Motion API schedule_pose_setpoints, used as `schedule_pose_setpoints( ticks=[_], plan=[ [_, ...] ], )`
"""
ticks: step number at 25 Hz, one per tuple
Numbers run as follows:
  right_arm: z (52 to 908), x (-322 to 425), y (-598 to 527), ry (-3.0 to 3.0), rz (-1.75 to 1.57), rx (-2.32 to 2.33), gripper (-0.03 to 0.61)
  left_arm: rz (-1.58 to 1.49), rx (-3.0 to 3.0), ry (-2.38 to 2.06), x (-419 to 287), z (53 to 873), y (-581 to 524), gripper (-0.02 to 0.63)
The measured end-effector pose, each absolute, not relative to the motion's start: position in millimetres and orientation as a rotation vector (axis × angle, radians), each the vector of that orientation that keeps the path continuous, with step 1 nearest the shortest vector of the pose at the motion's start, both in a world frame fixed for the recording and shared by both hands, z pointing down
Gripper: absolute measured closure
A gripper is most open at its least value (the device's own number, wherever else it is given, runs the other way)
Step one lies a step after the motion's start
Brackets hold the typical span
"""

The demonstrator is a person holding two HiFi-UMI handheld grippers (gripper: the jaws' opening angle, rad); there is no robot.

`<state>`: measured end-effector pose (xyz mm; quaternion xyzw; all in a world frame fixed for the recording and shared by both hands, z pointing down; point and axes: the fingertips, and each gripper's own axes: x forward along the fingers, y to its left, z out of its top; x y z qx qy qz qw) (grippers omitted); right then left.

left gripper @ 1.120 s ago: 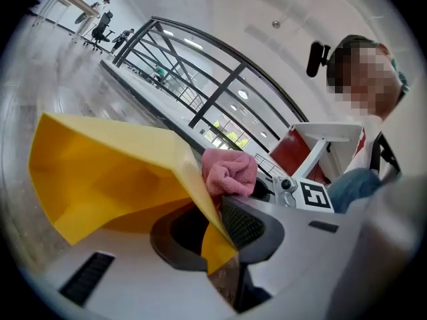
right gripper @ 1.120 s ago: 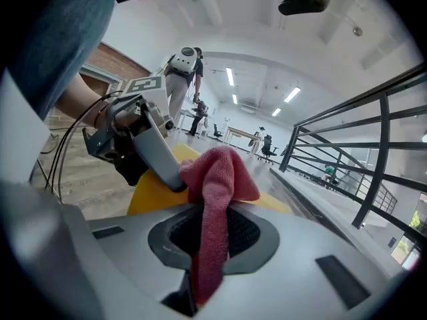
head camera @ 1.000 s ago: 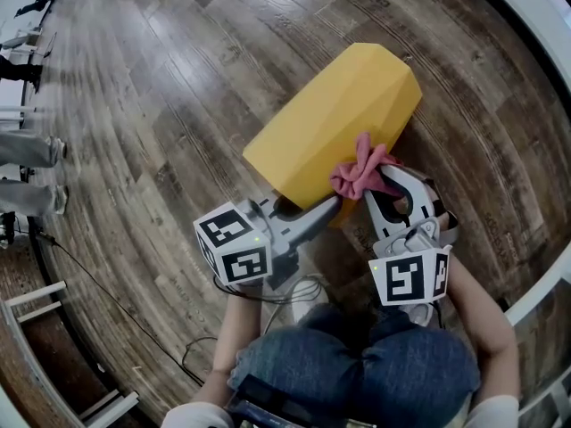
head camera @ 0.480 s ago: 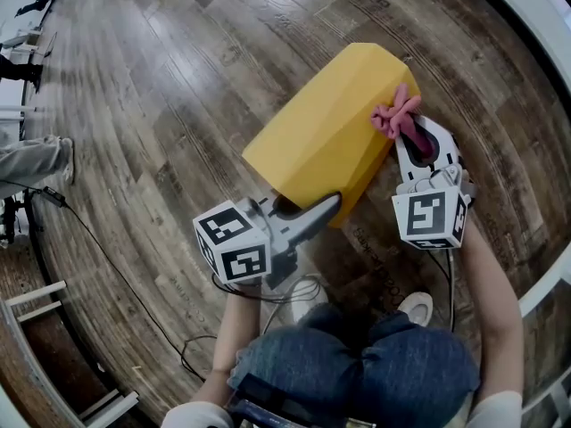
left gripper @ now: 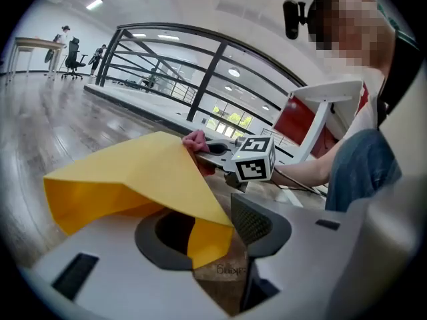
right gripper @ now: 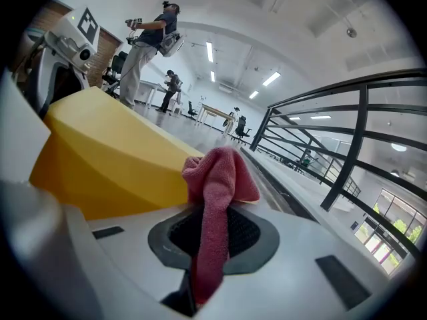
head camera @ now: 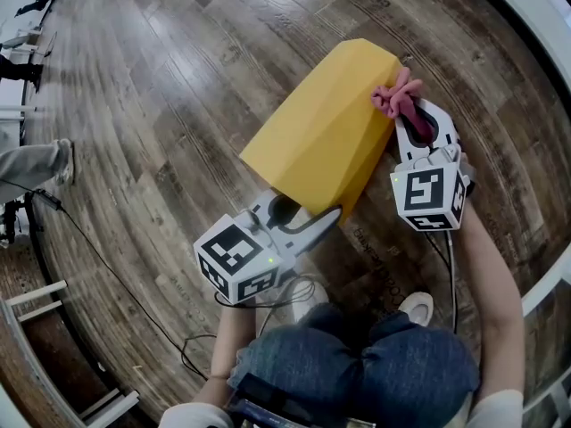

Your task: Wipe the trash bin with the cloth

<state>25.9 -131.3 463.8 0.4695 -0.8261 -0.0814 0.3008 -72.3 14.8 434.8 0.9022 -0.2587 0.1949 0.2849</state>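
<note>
The yellow trash bin (head camera: 326, 123) lies on its side on the wood floor, its open end towards me. My left gripper (head camera: 308, 214) is at that open end. Its jaws have just been opening, and the bin's rim (left gripper: 200, 199) stands between them with a gap beside the right pad (left gripper: 257, 220). My right gripper (head camera: 412, 116) is shut on the pink cloth (head camera: 397, 96). It holds the bunched cloth (right gripper: 217, 175) against the far right corner of the bin (right gripper: 100, 152).
A white railing base (head camera: 535, 25) curves along the right. A black cable (head camera: 116, 283) runs over the floor at lower left. Another person's legs (head camera: 36, 163) stand at the left edge. My knees (head camera: 357, 364) and one shoe (head camera: 415, 308) are just behind the grippers.
The right gripper has carried the cloth along the bin's right side from the near end to the far corner. The left gripper has rolled and its jaws have spread apart.
</note>
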Motion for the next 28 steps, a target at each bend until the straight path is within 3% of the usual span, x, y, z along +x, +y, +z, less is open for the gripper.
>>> schedule_pose_setpoints(
  ticks=[8, 9, 11, 12, 21, 28],
  plan=[
    [457, 25, -130, -2.212, -0.227, 1.249, 0.528, 0.723, 2.383, -0.721, -58, 472, 23, 0.463],
    [451, 26, -129, -2.231, -0.23, 1.264, 0.528, 0.739, 2.387, -0.715, -56, 472, 23, 0.475],
    [436, 27, -124, -2.271, -0.247, 1.288, 0.528, 0.759, 2.411, -0.717, -54, 467, 21, 0.557],
    [427, 27, -120, -2.291, -0.269, 1.284, 0.528, 0.766, 2.42, -0.728, -55, 465, 19, 0.561],
    [404, -12, -47, -2.415, -0.314, 1.036, 0.528, 0.611, 2.404, -0.761, -69, 430, -7, 0.568],
    [399, -47, -25, -2.456, -0.459, 0.953, 0.528, 0.694, 2.416, -0.803, -67, 421, -22, 0.575]
  ],
)
